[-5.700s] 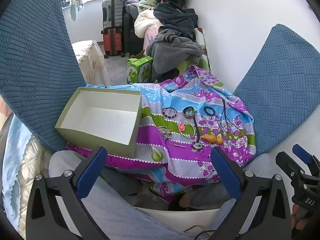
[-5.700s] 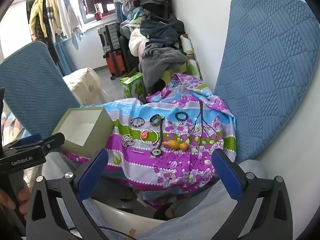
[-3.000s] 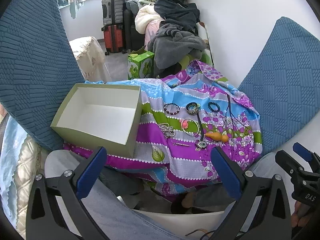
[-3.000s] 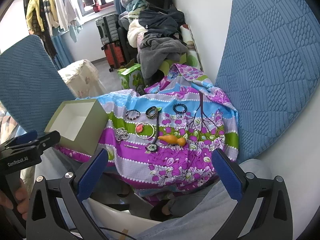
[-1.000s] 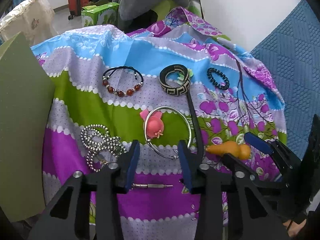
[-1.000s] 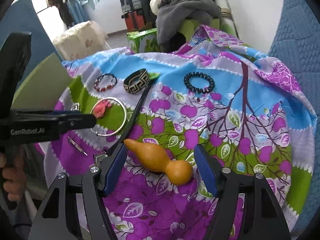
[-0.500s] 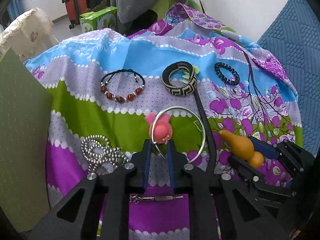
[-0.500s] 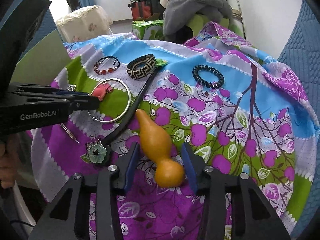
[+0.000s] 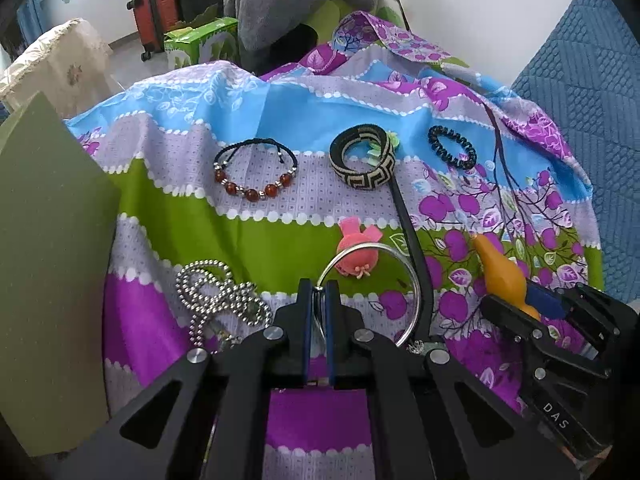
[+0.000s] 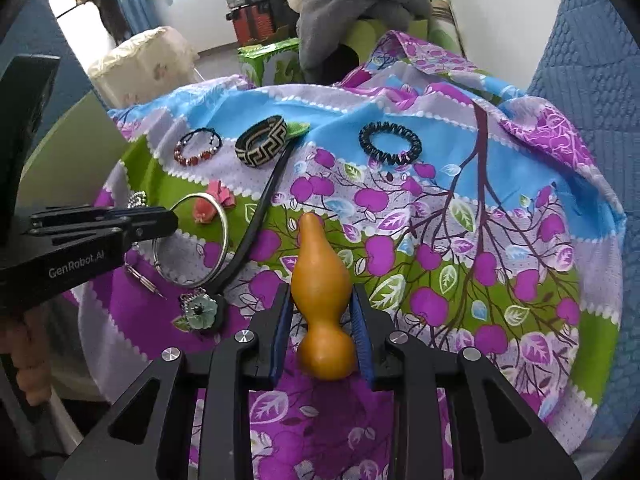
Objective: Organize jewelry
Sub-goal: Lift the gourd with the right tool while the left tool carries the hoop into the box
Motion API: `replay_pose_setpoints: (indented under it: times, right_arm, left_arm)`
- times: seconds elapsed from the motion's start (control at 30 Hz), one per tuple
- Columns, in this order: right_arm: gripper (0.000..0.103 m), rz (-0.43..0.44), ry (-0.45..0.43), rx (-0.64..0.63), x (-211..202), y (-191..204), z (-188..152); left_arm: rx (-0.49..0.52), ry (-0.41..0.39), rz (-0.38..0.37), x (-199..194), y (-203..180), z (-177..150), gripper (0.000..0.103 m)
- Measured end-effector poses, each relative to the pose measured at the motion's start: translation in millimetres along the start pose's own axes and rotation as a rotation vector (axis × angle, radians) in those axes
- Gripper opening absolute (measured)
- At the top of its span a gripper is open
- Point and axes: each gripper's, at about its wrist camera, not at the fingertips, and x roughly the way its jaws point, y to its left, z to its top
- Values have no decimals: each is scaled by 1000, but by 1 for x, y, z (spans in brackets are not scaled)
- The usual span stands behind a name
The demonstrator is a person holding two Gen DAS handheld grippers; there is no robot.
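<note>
Silver bangle [image 9: 394,268] pinched in left gripper [image 9: 319,294], near rim hidden; right gripper [image 10: 322,312] around gourd [image 10: 320,280].

The cloth [image 9: 248,236] runs in bands of sky blue, lilac with small squares, lime green and purple, edged with white scallops, and carries purple blossoms on dark branches toward 3 o'clock. The beaded bracelet [image 9: 256,170] has amber-red beads on black cord. The woven bangle [image 9: 363,158] shows a black-and-cream Greek-key pattern. The coil hair tie [image 9: 452,148] is black. The gourd pendant [image 10: 320,300] is orange-yellow on a black cord [image 10: 260,216]. The metal bangle [image 9: 384,276] is silver with a coral-pink charm [image 9: 354,254]. The ball chain [image 9: 218,296] is silver. The flower pendant [image 10: 199,309] looks pale green. The box [image 9: 48,264] at 9 o'clock is olive green.
</note>
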Motion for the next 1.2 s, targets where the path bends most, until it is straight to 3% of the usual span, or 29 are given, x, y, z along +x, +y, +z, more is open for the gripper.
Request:
replay_pose_setpoints:
  times: [0.3, 0.6, 1.2]
  right_arm:
    - [26, 0, 7, 78, -15, 8, -1]
    - [26, -1, -57, 121, -58, 26, 5]
    - [26, 31, -261, 64, -175, 73, 76]
  left_arm:
    - [13, -23, -38, -31, 1, -4, 5]
    - [-9, -102, -79, -89, 10, -3, 5]
    - [11, -307, -54, -218, 41, 25, 5]
